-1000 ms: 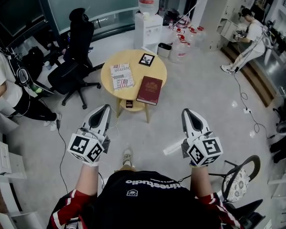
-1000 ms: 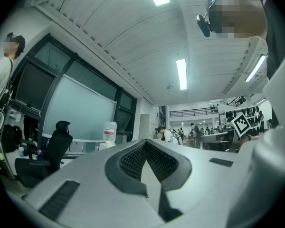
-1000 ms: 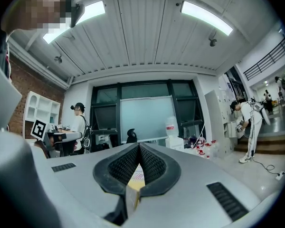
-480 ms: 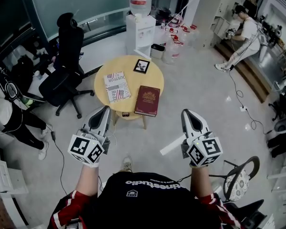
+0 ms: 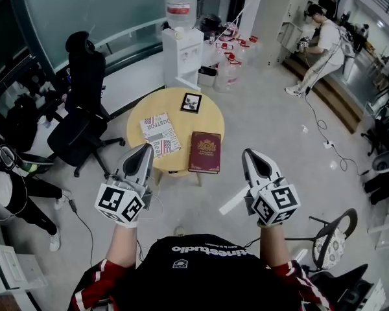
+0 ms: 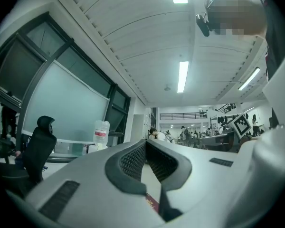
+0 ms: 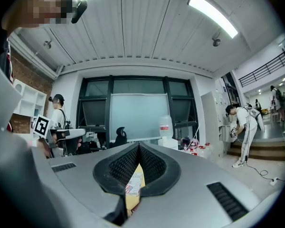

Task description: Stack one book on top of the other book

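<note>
On a round yellow table lie a dark red book at the right and a white book with red and black print at the left, apart from each other. My left gripper hangs just short of the table's near edge, shut and empty. My right gripper hangs to the right of the red book, also shut and empty. Below the jaws in the right gripper view show the white book and the table. A corner of the red book shows in the left gripper view.
A small framed picture lies at the table's far edge. A black office chair stands left of the table, a water dispenser and water bottles behind it. One person stands far right, another at the left. A stool is at my right.
The table and books have come nearer to both grippers as I walked toward them. Both grippers stayed shut and empty.
</note>
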The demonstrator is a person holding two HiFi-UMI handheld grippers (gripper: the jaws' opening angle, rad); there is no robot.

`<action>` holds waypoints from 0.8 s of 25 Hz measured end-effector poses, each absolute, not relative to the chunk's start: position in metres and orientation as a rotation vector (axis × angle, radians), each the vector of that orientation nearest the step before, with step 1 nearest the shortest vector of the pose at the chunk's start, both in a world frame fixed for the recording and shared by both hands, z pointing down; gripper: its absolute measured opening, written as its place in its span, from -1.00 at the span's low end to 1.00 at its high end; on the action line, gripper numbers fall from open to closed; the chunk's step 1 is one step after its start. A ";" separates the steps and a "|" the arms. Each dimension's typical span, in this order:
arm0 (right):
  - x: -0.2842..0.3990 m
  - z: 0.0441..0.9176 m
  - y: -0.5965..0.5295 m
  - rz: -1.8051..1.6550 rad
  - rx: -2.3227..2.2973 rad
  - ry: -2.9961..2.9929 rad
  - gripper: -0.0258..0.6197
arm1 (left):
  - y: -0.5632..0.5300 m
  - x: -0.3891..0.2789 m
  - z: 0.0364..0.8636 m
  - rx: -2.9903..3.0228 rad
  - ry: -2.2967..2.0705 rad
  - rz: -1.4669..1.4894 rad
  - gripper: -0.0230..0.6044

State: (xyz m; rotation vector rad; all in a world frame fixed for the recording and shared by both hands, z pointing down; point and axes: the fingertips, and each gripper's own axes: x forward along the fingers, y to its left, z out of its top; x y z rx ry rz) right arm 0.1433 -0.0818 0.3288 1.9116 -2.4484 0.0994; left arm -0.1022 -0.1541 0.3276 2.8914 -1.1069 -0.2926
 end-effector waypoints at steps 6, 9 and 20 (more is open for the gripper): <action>0.135 0.334 -0.100 0.094 1.946 -2.401 -0.83 | -0.183 -0.102 0.336 2.903 -1.039 -0.294 -0.88; 0.134 0.336 -0.105 0.098 1.967 -2.375 -0.83 | -0.190 -0.100 0.339 2.921 -1.007 -0.283 -0.88; 0.127 0.344 -0.115 0.113 1.960 -2.324 -0.83 | -0.209 -0.101 0.357 2.903 -0.947 -0.276 -0.87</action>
